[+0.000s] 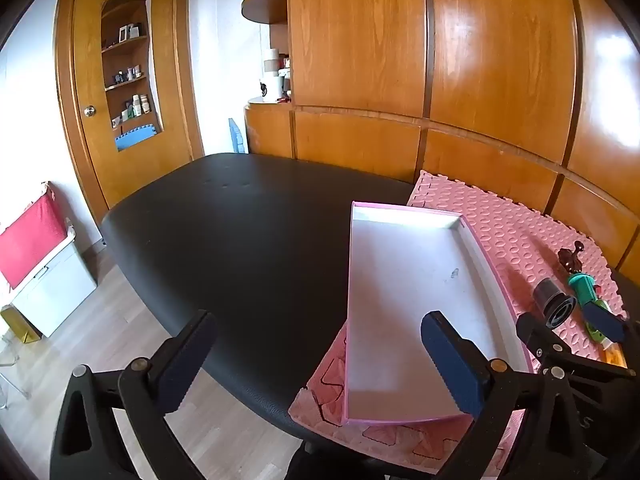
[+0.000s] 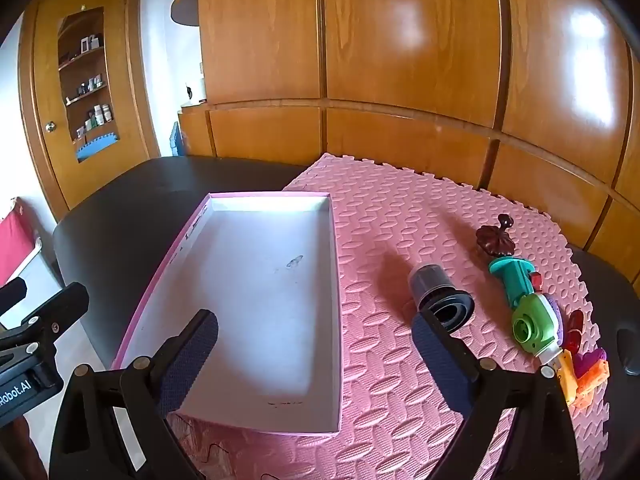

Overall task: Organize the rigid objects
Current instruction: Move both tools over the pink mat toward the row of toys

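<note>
A shallow pink-edged box [image 2: 256,304] is lying empty on the pink foam mat [image 2: 400,216], with a dark cylinder [image 2: 438,294], a brown knob [image 2: 495,238] and a row of colourful toys [image 2: 536,316] sitting just to its right. Both the left gripper [image 1: 320,360] and the right gripper [image 2: 316,356] are hovering with jaws spread wide, gripping nothing. The mat is covering part of a black table [image 1: 240,232].

Black tabletop [image 2: 120,216], padded. Pink mat [image 2: 400,216] over its right part. On the mat: box [image 2: 256,280] at left, half off onto the tabletop; right of box, cap [image 2: 440,296], brown knob [image 2: 494,240], toys [image 2: 532,312].
</note>
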